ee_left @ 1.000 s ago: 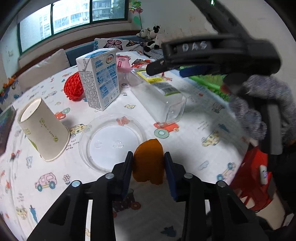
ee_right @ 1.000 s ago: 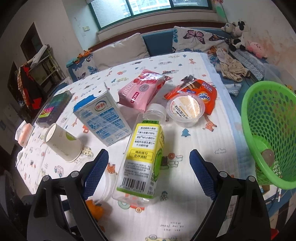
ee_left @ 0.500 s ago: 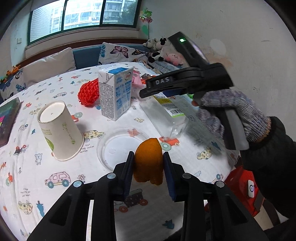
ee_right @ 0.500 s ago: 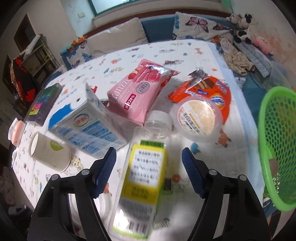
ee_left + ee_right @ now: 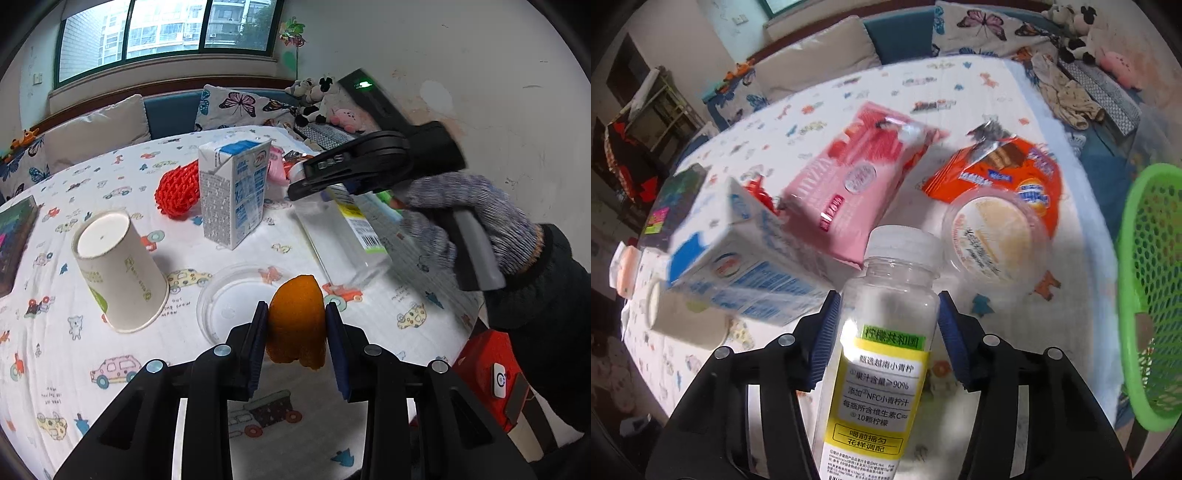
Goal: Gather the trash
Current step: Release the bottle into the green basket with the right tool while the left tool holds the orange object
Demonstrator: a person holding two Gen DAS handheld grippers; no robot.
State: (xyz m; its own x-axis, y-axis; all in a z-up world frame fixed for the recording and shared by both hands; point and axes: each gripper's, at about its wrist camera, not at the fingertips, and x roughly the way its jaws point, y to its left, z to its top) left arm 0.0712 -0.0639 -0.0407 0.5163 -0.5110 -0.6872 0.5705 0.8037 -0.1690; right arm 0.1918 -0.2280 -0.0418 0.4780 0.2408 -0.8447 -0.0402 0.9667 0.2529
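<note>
My left gripper point(image 5: 295, 325) is shut on an orange peel point(image 5: 297, 317) and holds it above the table near a clear plastic lid point(image 5: 229, 306). My right gripper point(image 5: 888, 325) has its fingers on both sides of an empty clear juice bottle point(image 5: 886, 343) with a yellow label, which lies on the table; in the left wrist view the bottle point(image 5: 347, 240) lies under that gripper point(image 5: 306, 188). A green mesh basket point(image 5: 1148, 295) stands off the table's right edge.
On the cartoon-print tablecloth point(image 5: 74, 369) are an upturned paper cup point(image 5: 118, 273), a milk carton point(image 5: 232, 195), a red foam net point(image 5: 177, 192), a pink wipes pack point(image 5: 860, 184), an orange snack wrapper point(image 5: 1008, 170) and a sealed pudding cup point(image 5: 993, 240).
My right gripper moved forward and down over the bottle and its jaws narrowed around it. My left gripper lifted and drew back slightly, still holding the peel.
</note>
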